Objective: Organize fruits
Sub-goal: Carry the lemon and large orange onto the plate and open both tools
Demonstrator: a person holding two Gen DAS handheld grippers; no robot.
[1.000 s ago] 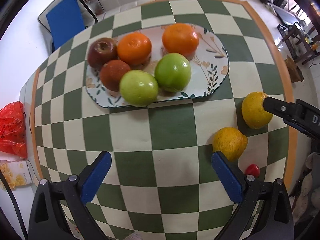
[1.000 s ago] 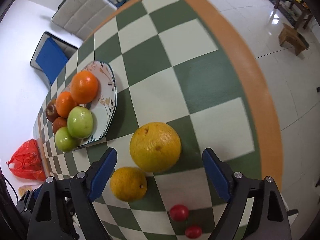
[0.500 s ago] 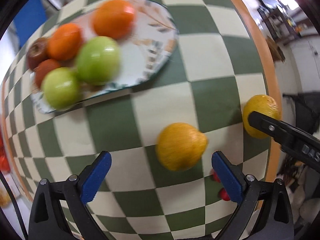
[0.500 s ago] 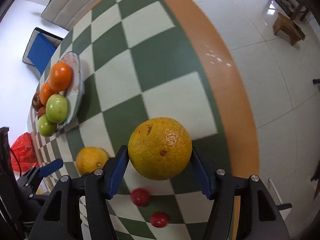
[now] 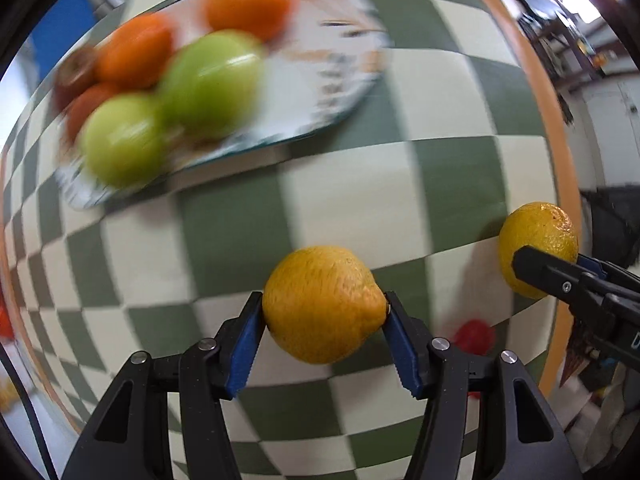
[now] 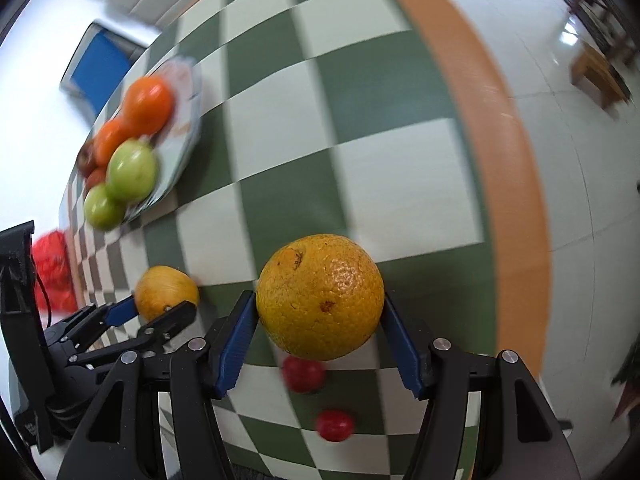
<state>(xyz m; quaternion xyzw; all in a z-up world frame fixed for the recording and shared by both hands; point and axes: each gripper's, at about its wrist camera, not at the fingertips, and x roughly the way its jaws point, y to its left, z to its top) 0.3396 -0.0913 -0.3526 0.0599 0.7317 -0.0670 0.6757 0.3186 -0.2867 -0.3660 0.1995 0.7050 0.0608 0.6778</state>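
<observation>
My left gripper (image 5: 324,336) is shut on a yellow lemon-shaped fruit (image 5: 322,302), held over the checked tablecloth; the same fruit (image 6: 166,292) shows at the left of the right wrist view. My right gripper (image 6: 320,338) is shut on a larger yellow orange (image 6: 320,296), which also appears at the right edge of the left wrist view as the yellow orange (image 5: 538,254). A patterned oval plate (image 5: 320,92) further back holds two green apples (image 5: 208,80), two oranges (image 5: 252,2) and dark red fruit, all blurred.
Two small red tomatoes (image 6: 302,374) lie on the cloth under my right gripper; one tomato (image 5: 474,336) shows right of my left gripper. The table's orange edge (image 6: 500,160) runs close on the right, with floor beyond. A blue chair (image 6: 98,66) and a red bag (image 6: 52,264) stand at the left.
My left gripper moved right and forward onto the lemon-shaped fruit and closed on it. My right gripper closed on the larger yellow orange and now holds it above the tomatoes.
</observation>
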